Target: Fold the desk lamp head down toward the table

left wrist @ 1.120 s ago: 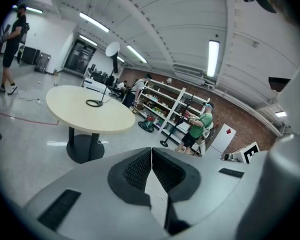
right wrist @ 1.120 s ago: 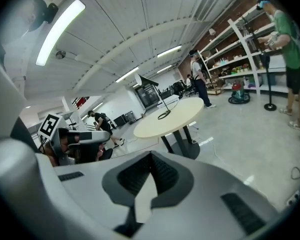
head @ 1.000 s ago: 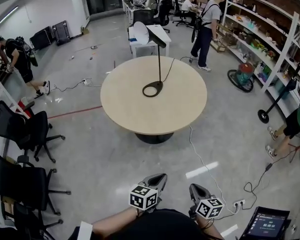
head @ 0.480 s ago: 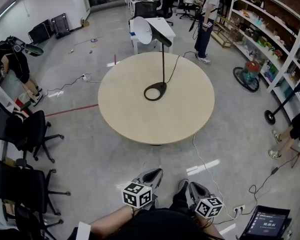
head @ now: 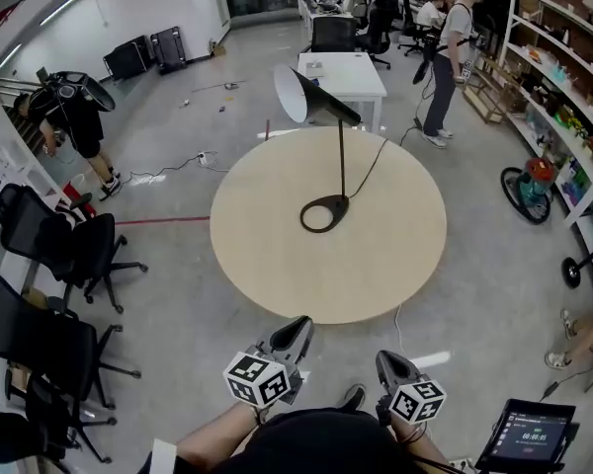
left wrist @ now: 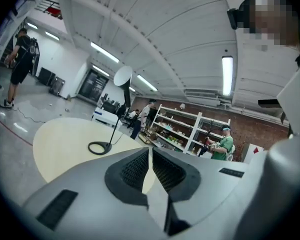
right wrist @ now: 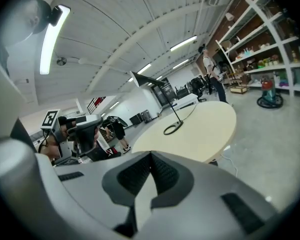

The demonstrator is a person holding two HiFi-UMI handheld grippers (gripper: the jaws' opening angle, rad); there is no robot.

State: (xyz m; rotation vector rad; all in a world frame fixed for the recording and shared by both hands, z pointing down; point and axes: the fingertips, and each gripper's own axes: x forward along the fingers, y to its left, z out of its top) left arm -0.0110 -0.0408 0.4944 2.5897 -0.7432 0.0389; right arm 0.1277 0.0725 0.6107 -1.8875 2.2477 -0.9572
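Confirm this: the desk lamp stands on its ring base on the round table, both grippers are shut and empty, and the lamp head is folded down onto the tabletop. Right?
Not quite. The head view shows the lamp head raised atop the desk lamp, not folded down. The rest holds: ring base on the round table, left gripper and right gripper shut and empty.

The person wears a black top [head: 321, 447], and the left gripper [head: 296, 329] and right gripper [head: 385, 361] each have a smooth grey moulded shell, black ribbed pads [left wrist: 130, 171] lining the jaws, and a white cube [head: 255, 380] printed with black square markers.
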